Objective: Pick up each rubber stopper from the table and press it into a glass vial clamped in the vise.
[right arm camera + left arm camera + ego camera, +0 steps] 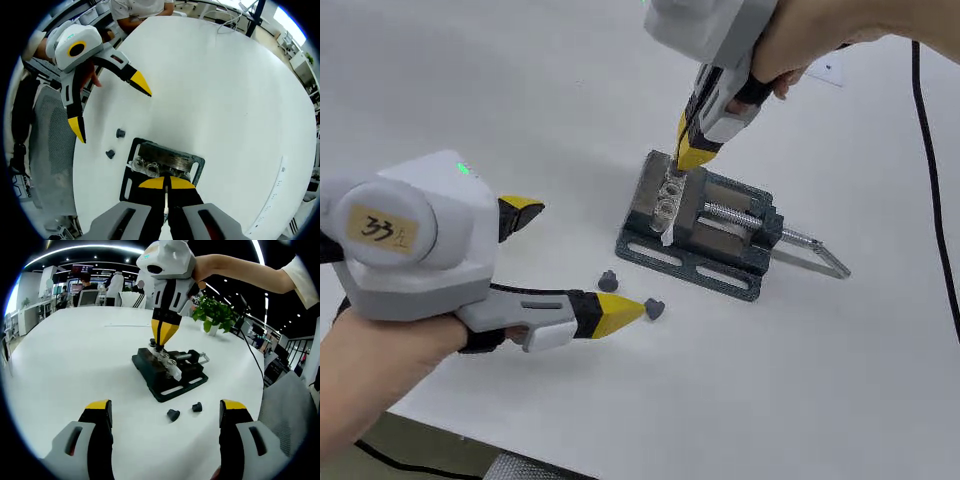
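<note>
Stoppers [608, 281], two, lie loose just off the L gripper [588, 258] tips, jaws spread wide, nr the bench [520, 80] front edge. R gripper [692, 158], jaws pinched together, tip down on vials [668, 200] in vise [740, 255], mid-bench.

A dark grey metal vise [694, 263] sits flat on the white table [520, 80], its screw and handle running out to the right in the head view. Between its jaws it clamps a short row of small clear glass vials [668, 206], standing upright side by side with their mouths up. Two small dark grey rubber stoppers lie loose on the table just in front of the vise's base, the first stopper [608, 281] and the second stopper [654, 309] near each other but not touching.
</note>
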Motion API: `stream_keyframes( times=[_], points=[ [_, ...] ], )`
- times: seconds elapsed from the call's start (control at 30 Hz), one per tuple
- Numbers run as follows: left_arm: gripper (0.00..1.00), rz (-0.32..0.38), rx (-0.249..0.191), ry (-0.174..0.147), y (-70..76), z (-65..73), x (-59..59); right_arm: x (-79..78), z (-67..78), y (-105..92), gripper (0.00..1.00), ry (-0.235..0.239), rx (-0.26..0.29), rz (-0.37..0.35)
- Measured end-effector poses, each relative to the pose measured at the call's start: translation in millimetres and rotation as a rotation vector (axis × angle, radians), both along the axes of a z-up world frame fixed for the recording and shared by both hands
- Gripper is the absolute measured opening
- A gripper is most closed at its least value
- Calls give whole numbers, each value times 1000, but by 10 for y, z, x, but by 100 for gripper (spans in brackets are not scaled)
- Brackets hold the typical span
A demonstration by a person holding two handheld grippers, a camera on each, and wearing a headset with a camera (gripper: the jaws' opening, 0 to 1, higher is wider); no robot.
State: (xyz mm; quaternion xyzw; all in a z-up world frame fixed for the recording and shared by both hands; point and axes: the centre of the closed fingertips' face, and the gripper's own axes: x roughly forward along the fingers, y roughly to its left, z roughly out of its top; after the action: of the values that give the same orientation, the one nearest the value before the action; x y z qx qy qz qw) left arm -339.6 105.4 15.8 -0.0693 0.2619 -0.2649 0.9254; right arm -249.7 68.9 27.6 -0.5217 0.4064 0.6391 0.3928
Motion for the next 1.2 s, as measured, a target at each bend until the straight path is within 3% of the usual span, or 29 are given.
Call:
stream_keyframes(
  times=[0.17,0.5,0.87,0.97,1.1,1.2],
  points=[
    [87,-7,-4,1,-14,-8,32,-7,-5,-15,0,37,30,-64],
    [87,0,-19,-3,-50,4,60,-25,-13,-9,0,-2,8,-19],
    [87,-5,-19,-23,-106,103,101,30,-6,7,0,-30,43,-58],
    [87,-6,-19,-30,-106,154,111,124,-25,22,0,-26,62,-81],
    [86,-3,-16,-42,-100,230,115,43,24,-19,0,-37,94,-106],
    [86,4,-19,-45,-93,263,122,56,34,-15,0,-10,135,-148]
  ],
)
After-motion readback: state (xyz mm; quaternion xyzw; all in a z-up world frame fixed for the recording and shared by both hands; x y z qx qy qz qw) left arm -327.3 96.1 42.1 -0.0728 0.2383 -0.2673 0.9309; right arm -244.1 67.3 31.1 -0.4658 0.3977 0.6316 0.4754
